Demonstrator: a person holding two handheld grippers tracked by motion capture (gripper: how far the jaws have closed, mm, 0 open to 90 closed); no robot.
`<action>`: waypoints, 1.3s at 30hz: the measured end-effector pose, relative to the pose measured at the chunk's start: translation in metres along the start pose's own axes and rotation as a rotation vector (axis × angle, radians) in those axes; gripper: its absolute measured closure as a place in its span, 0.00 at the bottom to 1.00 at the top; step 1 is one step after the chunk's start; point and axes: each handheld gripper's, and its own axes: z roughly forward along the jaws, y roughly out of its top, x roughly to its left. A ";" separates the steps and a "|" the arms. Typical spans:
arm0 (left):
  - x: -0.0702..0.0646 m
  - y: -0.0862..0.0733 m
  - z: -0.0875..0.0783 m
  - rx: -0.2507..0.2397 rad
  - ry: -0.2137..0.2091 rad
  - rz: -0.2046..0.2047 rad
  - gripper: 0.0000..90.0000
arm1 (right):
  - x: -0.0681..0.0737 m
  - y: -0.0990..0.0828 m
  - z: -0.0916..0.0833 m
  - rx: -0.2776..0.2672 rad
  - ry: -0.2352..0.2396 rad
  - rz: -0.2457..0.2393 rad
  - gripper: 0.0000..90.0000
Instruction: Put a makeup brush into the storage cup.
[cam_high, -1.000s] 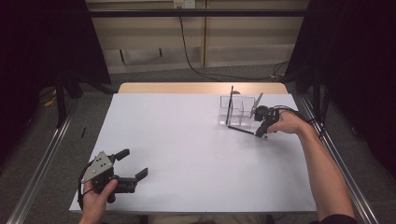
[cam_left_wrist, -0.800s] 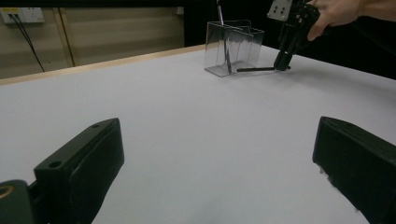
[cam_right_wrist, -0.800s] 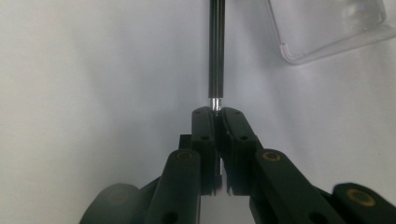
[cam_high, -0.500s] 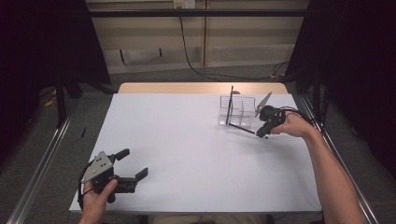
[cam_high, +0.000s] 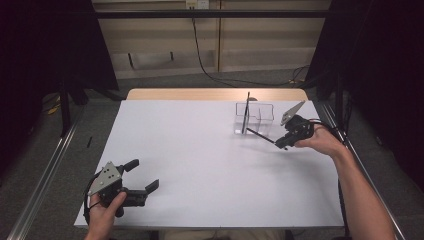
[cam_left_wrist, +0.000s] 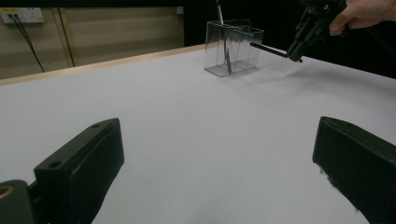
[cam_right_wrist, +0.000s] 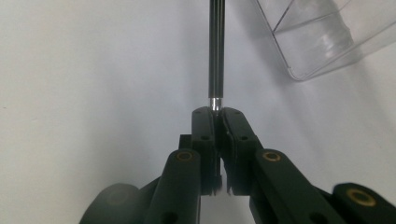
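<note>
The tabletop is covered by a plain white sheet, with a strip of bare wood showing along its far edge. Around it lies grey floor, metal rails run along both sides, dark curtains hang left and right, and a pale panelled wall with a trailing black cable closes the back. A clear plastic organizer with compartments stands on the far right part of the sheet; one black pen stands upright in it. The right gripper is held just above the sheet, near the organizer's right side, its jaws clamped on the end of a second black pen, which points back toward the organizer. The right gripper view confirms the grip: the pen runs straight out from between the closed jaws, a silver band at the clamp, and a corner of the organizer sits top right. The left gripper rests at the near left of the tabletop, jaws spread wide and empty. The left gripper view shows bare sheet between them, and farther off the organizer with the right gripper beside it.
</note>
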 end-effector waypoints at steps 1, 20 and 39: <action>0.000 0.000 0.000 0.001 -0.001 0.000 0.02 | 0.001 -0.001 -0.002 -0.012 0.002 0.004 0.93; 0.001 0.001 0.000 -0.001 0.003 0.003 0.02 | 0.011 -0.013 -0.022 -0.290 -0.081 0.121 0.93; 0.000 0.001 -0.001 -0.009 0.005 -0.001 0.02 | 0.028 -0.027 -0.031 -0.537 -0.186 0.257 0.93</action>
